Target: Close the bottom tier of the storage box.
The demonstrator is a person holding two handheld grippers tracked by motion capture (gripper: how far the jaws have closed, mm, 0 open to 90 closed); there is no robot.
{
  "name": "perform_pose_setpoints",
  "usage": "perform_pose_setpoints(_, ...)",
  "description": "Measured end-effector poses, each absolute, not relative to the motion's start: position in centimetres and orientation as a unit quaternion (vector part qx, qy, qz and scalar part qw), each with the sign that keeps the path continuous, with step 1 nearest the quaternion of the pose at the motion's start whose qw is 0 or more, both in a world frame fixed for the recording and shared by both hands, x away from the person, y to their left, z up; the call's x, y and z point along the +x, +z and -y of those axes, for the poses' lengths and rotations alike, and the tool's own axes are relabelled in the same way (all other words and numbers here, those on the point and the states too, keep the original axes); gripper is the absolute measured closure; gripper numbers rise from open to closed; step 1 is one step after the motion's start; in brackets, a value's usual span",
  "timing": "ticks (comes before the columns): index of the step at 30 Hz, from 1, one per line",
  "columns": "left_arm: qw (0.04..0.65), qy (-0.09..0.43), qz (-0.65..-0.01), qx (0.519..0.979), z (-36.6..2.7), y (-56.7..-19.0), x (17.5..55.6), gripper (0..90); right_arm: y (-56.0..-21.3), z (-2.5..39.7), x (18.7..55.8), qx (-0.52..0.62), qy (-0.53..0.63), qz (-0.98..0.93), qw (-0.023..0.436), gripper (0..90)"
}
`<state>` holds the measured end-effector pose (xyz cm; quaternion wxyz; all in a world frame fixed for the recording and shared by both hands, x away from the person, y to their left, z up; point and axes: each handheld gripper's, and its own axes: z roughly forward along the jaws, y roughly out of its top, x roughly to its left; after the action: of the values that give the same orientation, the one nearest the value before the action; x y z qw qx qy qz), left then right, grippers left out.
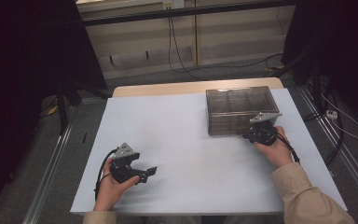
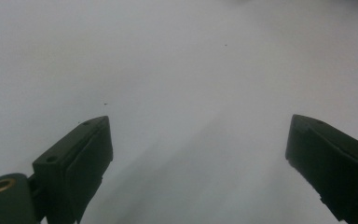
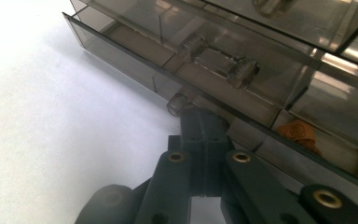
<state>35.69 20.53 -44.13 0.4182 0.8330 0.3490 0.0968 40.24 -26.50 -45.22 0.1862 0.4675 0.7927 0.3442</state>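
A smoky see-through drawer box (image 1: 242,105) stands on the white table (image 1: 186,140) at the far right. My right gripper (image 1: 253,136) is at its front face, held in a person's hand. In the right gripper view the right gripper (image 3: 204,116) is shut, with its tips against the front of the lowest drawer (image 3: 121,56), just right of that drawer's small round knob (image 3: 178,103). That drawer sticks out a little from the box. My left gripper (image 1: 148,173) rests near the table's front left. The left gripper (image 2: 198,154) is open with bare table between its jaws.
Brown pieces (image 3: 298,133) lie in a neighbouring drawer. Another knob (image 3: 243,72) sits on the drawer above. Cables (image 1: 177,51) run over the floor behind the table, and dark stands (image 1: 65,98) flank it.
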Motion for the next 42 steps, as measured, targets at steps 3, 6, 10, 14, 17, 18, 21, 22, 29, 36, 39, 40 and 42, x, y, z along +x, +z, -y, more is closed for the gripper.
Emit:
perform_pose_setpoints(3, 0.416, 0.096, -0.35, 0.834, -20.55, -44.16, 35.67, 7.4, -45.23, 26.5, 40.26, 0.467, 0.344, -0.792, 0.187, 90.0)
perform_pose_setpoints(6, 0.417, 0.097, -0.351, 0.833, -20.6, -44.13, 35.66, 7.4, -45.27, 26.5, 40.31, 0.468, 0.345, -0.791, 0.189, 90.0)
perform_pose_setpoints(10, 0.416, 0.098, -0.349, 0.834, -20.68, -44.1, 35.67, 7.4, -45.34, 26.49, 40.45, 0.47, 0.348, -0.788, 0.191, 90.0)
perform_pose_setpoints(14, 0.418, 0.097, -0.35, 0.833, -20.65, -44.12, 35.67, 7.4, -45.38, 26.5, 40.55, 0.47, 0.349, -0.787, 0.196, 90.0)
perform_pose_setpoints(17, 0.416, 0.099, -0.349, 0.834, -20.6, -44.15, 35.68, 7.4, -45.41, 26.49, 40.63, 0.472, 0.351, -0.785, 0.195, 90.0)
perform_pose_setpoints(18, 0.416, 0.099, -0.348, 0.834, -20.6, -44.14, 35.69, 7.4, -45.42, 26.49, 40.67, 0.472, 0.351, -0.784, 0.196, 90.0)
perform_pose_setpoints(21, 0.415, 0.099, -0.349, 0.834, -20.64, -44.14, 35.69, 7.4, -45.46, 26.47, 40.75, 0.474, 0.352, -0.782, 0.2, 90.0)
perform_pose_setpoints(22, 0.415, 0.099, -0.349, 0.834, -20.66, -44.13, 35.69, 7.4, -45.49, 26.47, 40.79, 0.473, 0.352, -0.782, 0.202, 90.0)
perform_pose_setpoints(29, 0.416, 0.1, -0.349, 0.834, -20.63, -44.14, 35.65, 7.4, -45.6, 26.5, 40.95, 0.476, 0.357, -0.777, 0.204, 90.0)
perform_pose_setpoints(36, 0.416, 0.098, -0.35, 0.834, -20.58, -44.14, 35.59, 7.4, -45.62, 26.44, 40.99, 0.476, 0.359, -0.776, 0.207, 90.0)
perform_pose_setpoints(39, 0.416, 0.098, -0.35, 0.834, -20.63, -44.12, 35.59, 7.4, -45.62, 26.44, 40.97, 0.476, 0.36, -0.775, 0.206, 90.0)
perform_pose_setpoints(40, 0.416, 0.099, -0.35, 0.834, -20.65, -44.12, 35.6, 7.4, -45.62, 26.46, 40.98, 0.476, 0.36, -0.775, 0.206, 90.0)
perform_pose_setpoints(42, 0.416, 0.099, -0.35, 0.833, -20.67, -44.11, 35.61, 7.4, -45.59, 26.48, 40.94, 0.478, 0.36, -0.775, 0.205, 90.0)
